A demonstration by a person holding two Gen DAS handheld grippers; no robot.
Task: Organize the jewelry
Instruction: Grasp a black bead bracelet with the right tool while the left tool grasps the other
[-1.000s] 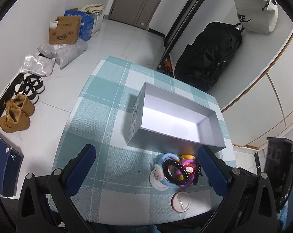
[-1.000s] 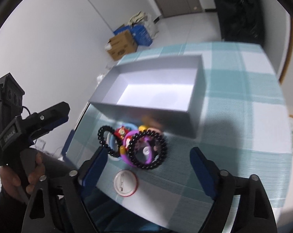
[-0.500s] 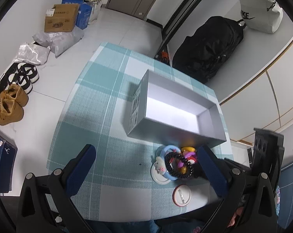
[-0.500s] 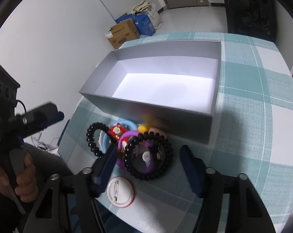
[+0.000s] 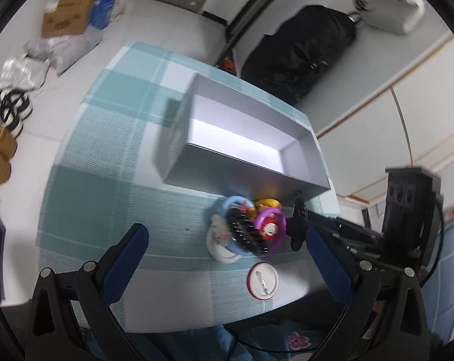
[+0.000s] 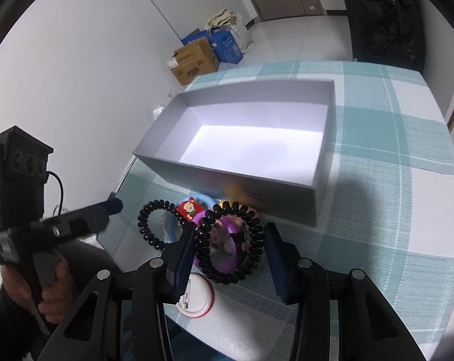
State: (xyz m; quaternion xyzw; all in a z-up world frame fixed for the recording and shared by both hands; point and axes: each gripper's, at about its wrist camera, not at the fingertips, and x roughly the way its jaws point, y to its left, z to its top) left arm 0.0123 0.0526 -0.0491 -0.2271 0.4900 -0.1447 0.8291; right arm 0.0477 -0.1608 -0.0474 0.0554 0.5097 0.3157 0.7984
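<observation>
The right claw [image 6: 230, 248] was closing around a black coil bracelet [image 6: 229, 242] atop the jewelry pile [image 5: 251, 230], just before the empty grey box [image 6: 245, 147] on the bench [image 6: 392, 198]. The left claw [image 5: 227, 258] stood wide open, holding nothing.

box [image 6: 245, 138]: 1 | black coil bands [image 6: 228, 242]: 2 | round pin badge [image 6: 197, 297]: 1 | grippers [image 6: 230, 258]: 2

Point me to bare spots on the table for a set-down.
Free: the cloth left of the box, and the stretch right of the box in the right wrist view. Crowded: the near edge, where the jewelry pile and badge sit against the box.
</observation>
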